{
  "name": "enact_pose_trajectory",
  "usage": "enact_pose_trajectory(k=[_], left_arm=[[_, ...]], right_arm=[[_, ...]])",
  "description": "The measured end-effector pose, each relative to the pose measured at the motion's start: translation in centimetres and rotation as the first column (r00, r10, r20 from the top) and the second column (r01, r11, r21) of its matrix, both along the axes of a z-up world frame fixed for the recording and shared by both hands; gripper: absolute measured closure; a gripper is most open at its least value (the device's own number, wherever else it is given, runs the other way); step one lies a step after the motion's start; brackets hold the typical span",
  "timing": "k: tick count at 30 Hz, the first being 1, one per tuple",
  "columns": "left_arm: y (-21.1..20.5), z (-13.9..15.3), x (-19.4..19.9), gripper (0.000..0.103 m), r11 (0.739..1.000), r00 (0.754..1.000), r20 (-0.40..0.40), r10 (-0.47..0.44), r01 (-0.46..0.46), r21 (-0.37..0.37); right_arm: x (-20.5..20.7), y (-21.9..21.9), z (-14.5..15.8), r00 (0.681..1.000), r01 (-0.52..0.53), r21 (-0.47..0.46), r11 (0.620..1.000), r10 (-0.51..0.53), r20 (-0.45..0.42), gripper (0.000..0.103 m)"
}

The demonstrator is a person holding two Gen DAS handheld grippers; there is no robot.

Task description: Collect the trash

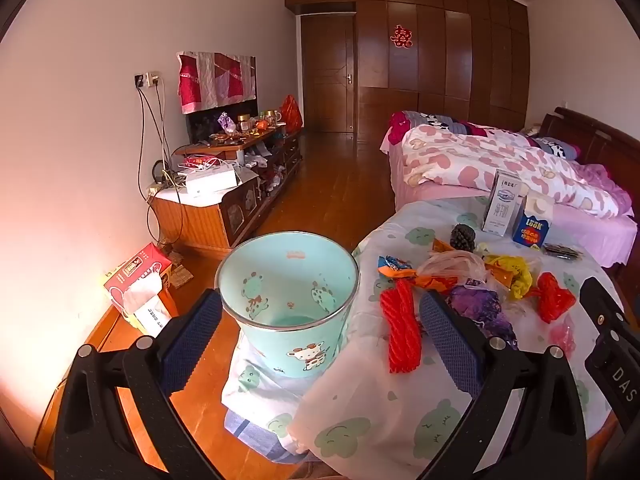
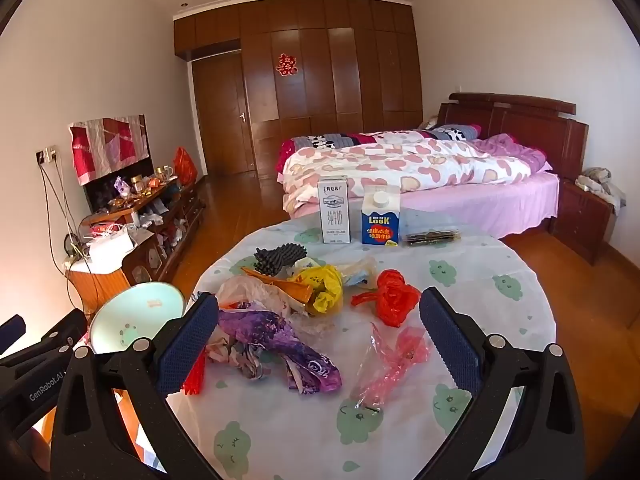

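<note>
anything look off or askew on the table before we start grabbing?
Nothing spilled. Crumpled wrappers and bags, such as the purple wrapper and red bag, litter the table. The milk carton and blue carton stand upright. The bin beside the table looks empty. Both grippers open, holding nothing.

My jaws carry rough, dimpled blue pads (image 2: 188, 344) on matt black plastic. The counter's cloth (image 2: 460, 280) looks soft and matt. The bin (image 1: 288, 304) is smooth, glossy plastic with a shiny metal rim. Crinkly red (image 2: 394, 298) and purple (image 2: 280, 340) wrappers gleam; the wooden floor (image 1: 340, 192) shines.
</note>
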State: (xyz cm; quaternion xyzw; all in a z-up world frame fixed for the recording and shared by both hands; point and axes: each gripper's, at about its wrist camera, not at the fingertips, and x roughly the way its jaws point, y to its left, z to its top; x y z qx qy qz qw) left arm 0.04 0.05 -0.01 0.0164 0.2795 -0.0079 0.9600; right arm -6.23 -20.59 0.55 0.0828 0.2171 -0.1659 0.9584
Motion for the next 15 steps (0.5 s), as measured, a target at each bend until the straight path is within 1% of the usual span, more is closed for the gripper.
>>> enact_pose_trajectory(k=[9, 15], left_arm=[[-0.06, 0.0, 0.06, 0.006, 1.0, 1.0, 0.004, -0.006, 0.006, 0.003], [-0.15, -0.44, -0.14, 0.006, 1.0, 1.0, 0.004, -0.006, 0.006, 0.008]], right_arm=[[0.01, 0.02, 0.01, 1.0, 0.001, 0.008, 1.0, -0.001, -0.003, 0.005], [0.24, 0.13, -0.56, 1.0, -0.012, 0.009, 1.0, 0.012, -0.012, 0.005]])
